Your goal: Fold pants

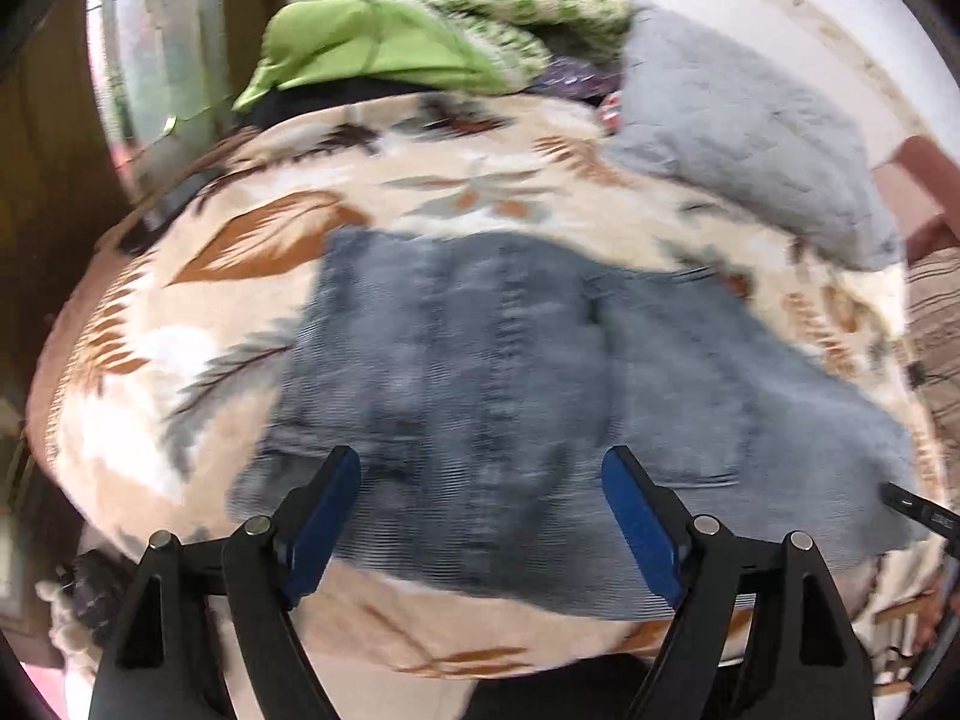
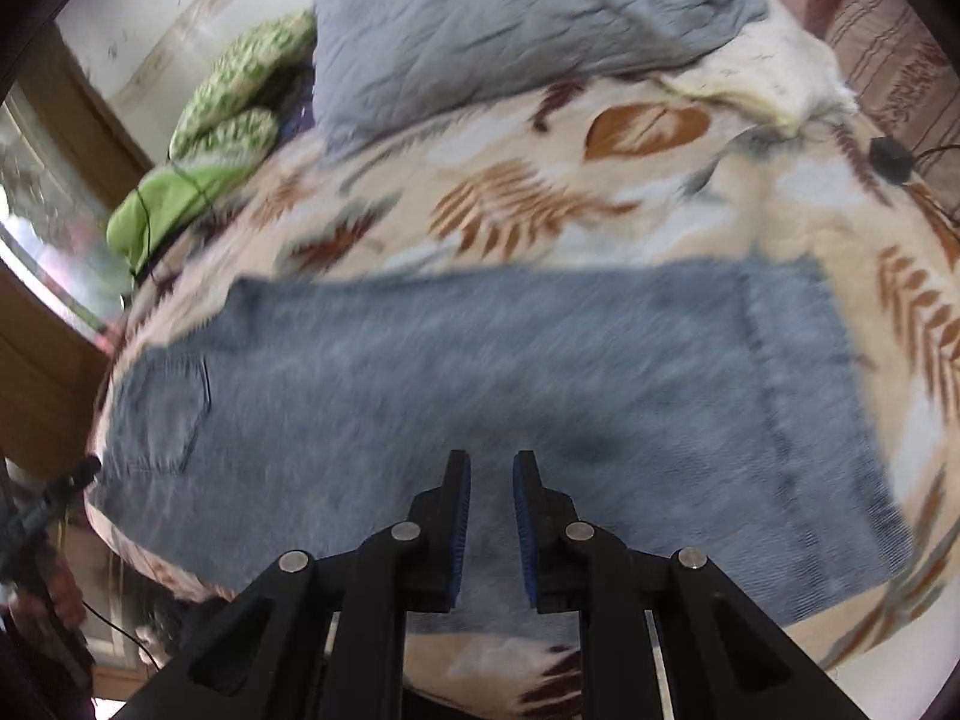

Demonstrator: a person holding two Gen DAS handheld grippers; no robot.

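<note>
Blue-grey jeans [image 1: 510,360] lie flat on a bed covered by a beige blanket [image 1: 252,240] with a leaf print. In the right wrist view the jeans [image 2: 480,360] stretch across the bed, with a back pocket [image 2: 162,414] at the left end. My left gripper [image 1: 480,462] hovers over the jeans with its jaws wide apart and nothing between them. Above the near edge of the jeans, my right gripper [image 2: 492,459] has its blue pads [image 2: 462,516] almost together and holds nothing. Both views are blurred.
A grey quilted pillow [image 2: 480,42] lies at the far side of the bed. Green clothes [image 1: 372,48] and a green-patterned cloth [image 2: 240,96] are piled beside it. A white cloth [image 2: 768,66] and a small black device [image 2: 891,156] with a cable sit at the far right.
</note>
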